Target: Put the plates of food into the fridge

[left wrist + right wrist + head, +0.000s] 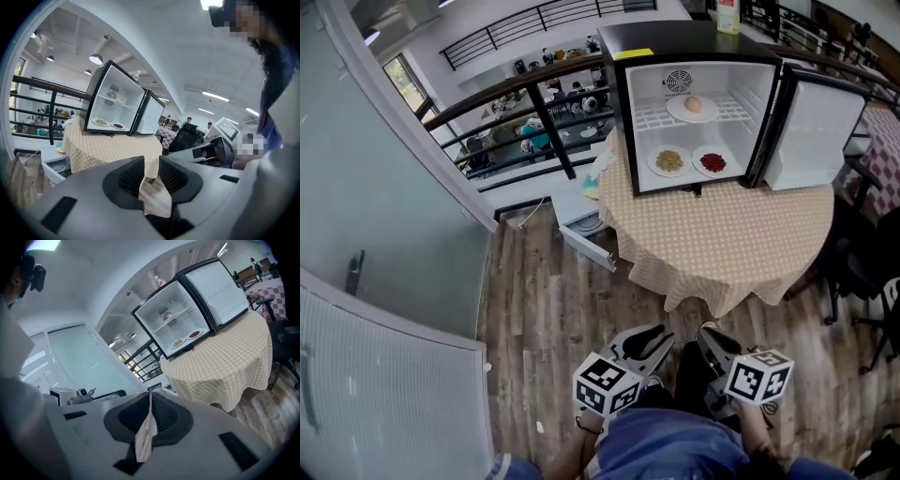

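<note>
A small black fridge (675, 39) stands open on a round table with a checked cloth (722, 239), its door (816, 131) swung to the right. Inside, a plate with a pale round food (693, 107) sits on the upper shelf. A plate of greenish food (668, 161) and a plate of red food (712, 162) lie side by side on the fridge floor. Both grippers are low by my body, far from the table. My left gripper (649, 339) (151, 174) is open and holds nothing. My right gripper (712, 339) (151, 401) is shut and holds nothing.
A dark railing (516, 94) runs behind the table's left side. A white low unit (586, 225) stands on the wood floor beside the table. Dark chairs (862, 262) crowd the right. A glass partition (384, 206) fills the left. A bottle (728, 14) stands on the fridge.
</note>
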